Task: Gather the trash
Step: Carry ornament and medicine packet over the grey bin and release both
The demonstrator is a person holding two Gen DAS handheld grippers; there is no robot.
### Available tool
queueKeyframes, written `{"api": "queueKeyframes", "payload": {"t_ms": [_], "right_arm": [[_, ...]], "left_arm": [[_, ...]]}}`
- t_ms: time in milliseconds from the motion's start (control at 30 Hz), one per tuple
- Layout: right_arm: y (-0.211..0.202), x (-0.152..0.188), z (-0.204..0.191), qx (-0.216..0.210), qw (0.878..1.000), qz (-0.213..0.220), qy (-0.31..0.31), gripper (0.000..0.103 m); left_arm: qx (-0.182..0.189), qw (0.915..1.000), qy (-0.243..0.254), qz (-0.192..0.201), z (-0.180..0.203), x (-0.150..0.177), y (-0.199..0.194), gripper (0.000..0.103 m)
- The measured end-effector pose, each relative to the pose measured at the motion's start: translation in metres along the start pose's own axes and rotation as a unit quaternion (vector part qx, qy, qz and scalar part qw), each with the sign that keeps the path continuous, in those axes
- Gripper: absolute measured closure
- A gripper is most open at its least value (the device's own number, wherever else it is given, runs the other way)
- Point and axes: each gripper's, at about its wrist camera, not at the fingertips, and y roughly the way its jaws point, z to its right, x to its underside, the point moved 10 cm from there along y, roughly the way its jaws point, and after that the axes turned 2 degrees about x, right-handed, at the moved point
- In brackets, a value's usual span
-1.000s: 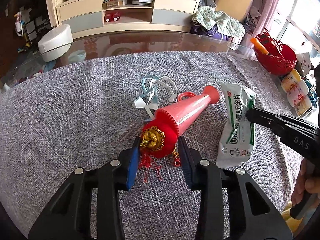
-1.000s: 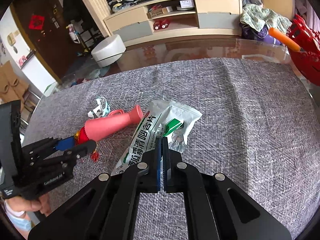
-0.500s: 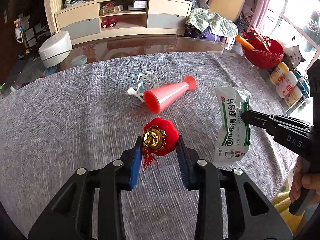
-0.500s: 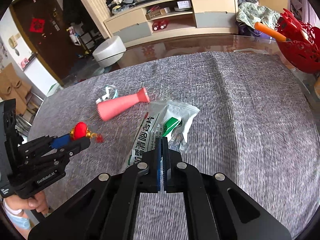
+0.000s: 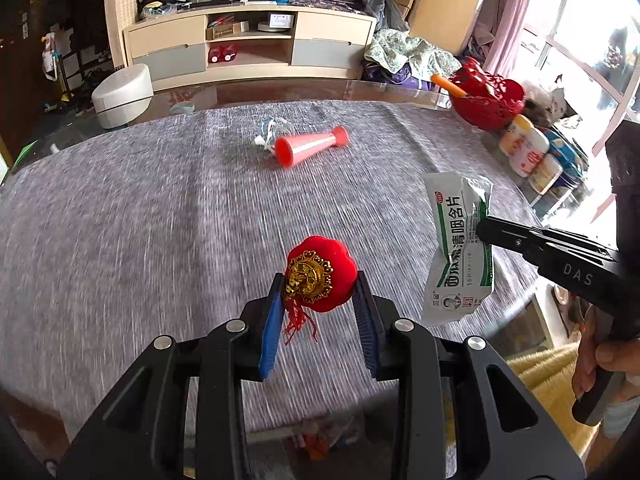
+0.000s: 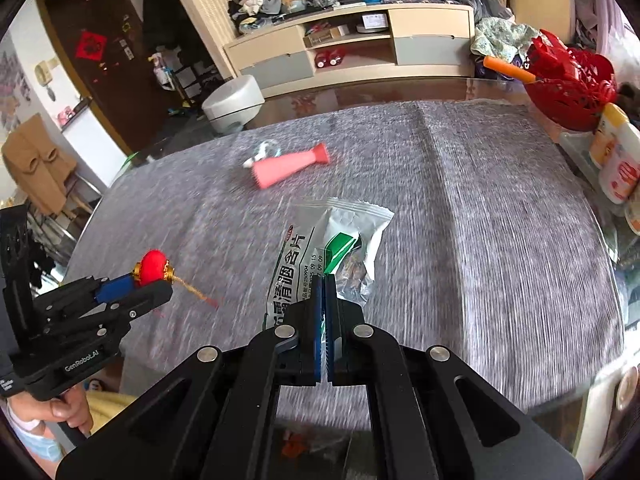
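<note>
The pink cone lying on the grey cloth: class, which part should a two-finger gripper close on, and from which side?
Probably the narrow neck just behind the flared cap of the pink cone, coming from above with fingers across its length: it lies on its side, and the wide open mouth looks too broad.

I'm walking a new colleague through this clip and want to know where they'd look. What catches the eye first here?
First, the red lantern ornament with its gold cap, clamped in the left gripper above the grey tablecloth. Next, the white and green packet pinched in the shut right gripper. Farther back on the cloth lies a pink cone, with a red basket at the table's right edge.
</note>
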Motion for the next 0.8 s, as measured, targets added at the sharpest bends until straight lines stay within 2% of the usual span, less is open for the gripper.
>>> {"api": "queueKeyframes", "payload": {"t_ms": [367,600,800], "right_arm": [[-0.024,0.082,-0.027,-0.012,0.999,-0.029,-0.016,0.100],[-0.026,0.139,-0.037,-0.016,0.998,-0.060,-0.027,0.100],[-0.010,0.182,-0.037,-0.008,0.995,-0.092,-0.026,0.100]], "left_arm": [[0.012,0.9997,-0.015,-0.015,0.013,0.086,-0.036,0.071],[0.025,0.9988,-0.015,-0.039,0.022,0.146,-0.043,0.071],[0.034,0.9965,-0.021,-0.074,0.024,0.193,-0.026,0.071]]}}
